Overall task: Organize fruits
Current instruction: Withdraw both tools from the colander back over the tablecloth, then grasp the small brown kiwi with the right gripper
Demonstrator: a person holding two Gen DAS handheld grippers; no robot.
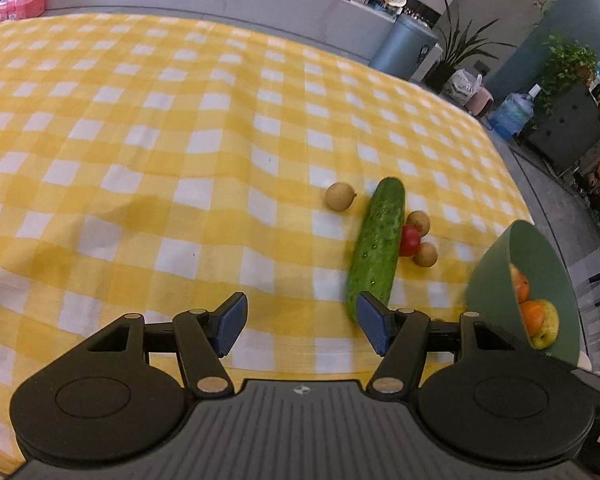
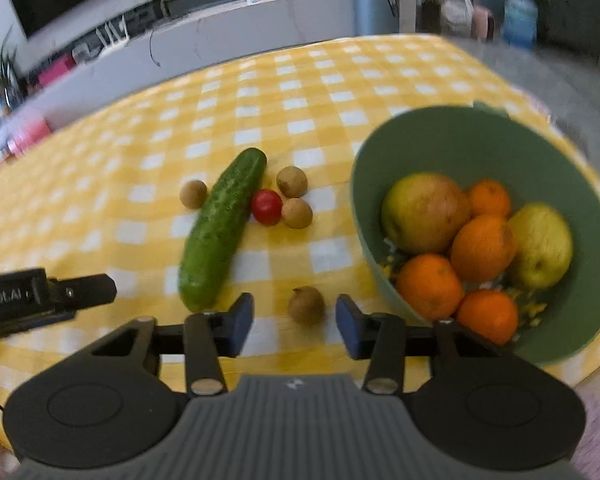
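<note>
Right claw point(image 2: 295, 326), jaws released, hangs just short of a small brown fruit point(image 2: 307, 305) that I see lined up between its pads, the green bowl point(image 2: 452, 140) close beside it. Left claw point(image 1: 300, 324) is released too, its right pad by the cucumber point(image 1: 376, 244) end.

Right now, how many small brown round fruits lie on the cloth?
4. One lies left of the cucumber, two lie right of it by the red tomato, one between the right gripper's open jaws.
</note>
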